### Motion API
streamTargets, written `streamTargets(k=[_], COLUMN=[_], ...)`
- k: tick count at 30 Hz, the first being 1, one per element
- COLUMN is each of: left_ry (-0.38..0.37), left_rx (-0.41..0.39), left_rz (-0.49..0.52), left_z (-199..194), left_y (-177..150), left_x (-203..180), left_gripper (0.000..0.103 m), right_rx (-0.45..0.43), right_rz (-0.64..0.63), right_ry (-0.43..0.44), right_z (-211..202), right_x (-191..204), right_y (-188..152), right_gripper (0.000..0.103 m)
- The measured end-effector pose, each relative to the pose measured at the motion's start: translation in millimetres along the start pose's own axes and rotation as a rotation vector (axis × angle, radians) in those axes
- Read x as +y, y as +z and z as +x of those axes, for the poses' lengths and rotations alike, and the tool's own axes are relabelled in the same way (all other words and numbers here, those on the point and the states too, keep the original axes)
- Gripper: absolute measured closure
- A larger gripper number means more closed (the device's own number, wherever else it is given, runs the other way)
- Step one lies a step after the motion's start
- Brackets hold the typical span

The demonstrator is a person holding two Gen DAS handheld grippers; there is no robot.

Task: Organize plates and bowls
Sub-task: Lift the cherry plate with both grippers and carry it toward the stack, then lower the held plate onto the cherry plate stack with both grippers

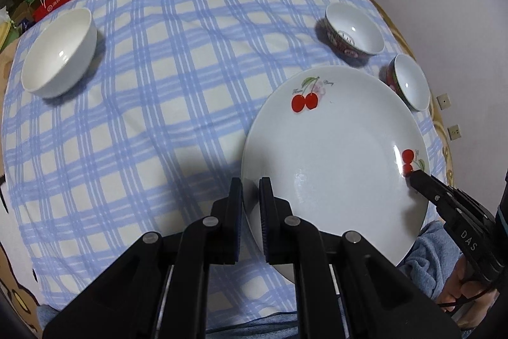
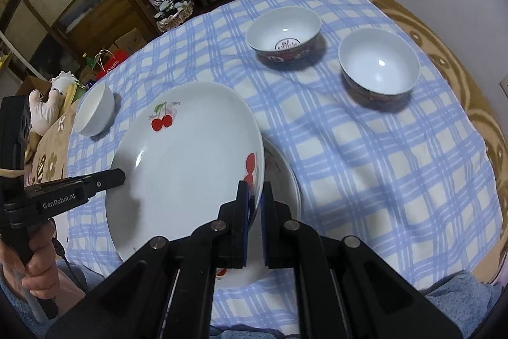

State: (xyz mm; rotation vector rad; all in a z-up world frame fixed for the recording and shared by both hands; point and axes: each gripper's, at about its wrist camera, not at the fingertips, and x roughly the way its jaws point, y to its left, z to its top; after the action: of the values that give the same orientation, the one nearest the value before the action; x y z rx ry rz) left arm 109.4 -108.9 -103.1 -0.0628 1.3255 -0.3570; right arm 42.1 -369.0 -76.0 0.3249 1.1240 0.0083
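The cherry plate (image 1: 333, 154) is clamped at opposite rims by the left claw (image 1: 250, 199) and the right claw (image 2: 255, 202). It is held tilted above a second plate (image 2: 282, 170) on the surface (image 2: 365, 164).

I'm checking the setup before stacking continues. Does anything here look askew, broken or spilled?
No damage or spill shows. The cherry plate is tilted, gripped on opposite rims by the left gripper and right gripper, overlapping a second plate beneath. Three bowls stand upright.
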Motion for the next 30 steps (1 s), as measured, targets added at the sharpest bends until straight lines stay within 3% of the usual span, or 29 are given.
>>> streamTargets(k=[13, 22, 30], left_ry=[0.081, 0.087, 0.099], left_rx=[0.053, 0.08, 0.094], left_rz=[0.052, 0.049, 0.045], left_z=[23.8, 33.7, 44.1], left_y=[-7.1, -12.2, -14.1], left_x=[-10.7, -10.3, -11.5], left_gripper=[0.091, 0.091, 0.092], right_rx=[0.053, 0.099, 0.13], right_rz=[0.001, 0.048, 0.026], right_ry=[-0.022, -0.015, -0.06], right_z=[15.2, 26.4, 35.9], right_x=[-7.0, -17.3, -14.9], right_y=[-10.5, -12.6, -16.4], right_gripper=[0.095, 0.095, 0.095])
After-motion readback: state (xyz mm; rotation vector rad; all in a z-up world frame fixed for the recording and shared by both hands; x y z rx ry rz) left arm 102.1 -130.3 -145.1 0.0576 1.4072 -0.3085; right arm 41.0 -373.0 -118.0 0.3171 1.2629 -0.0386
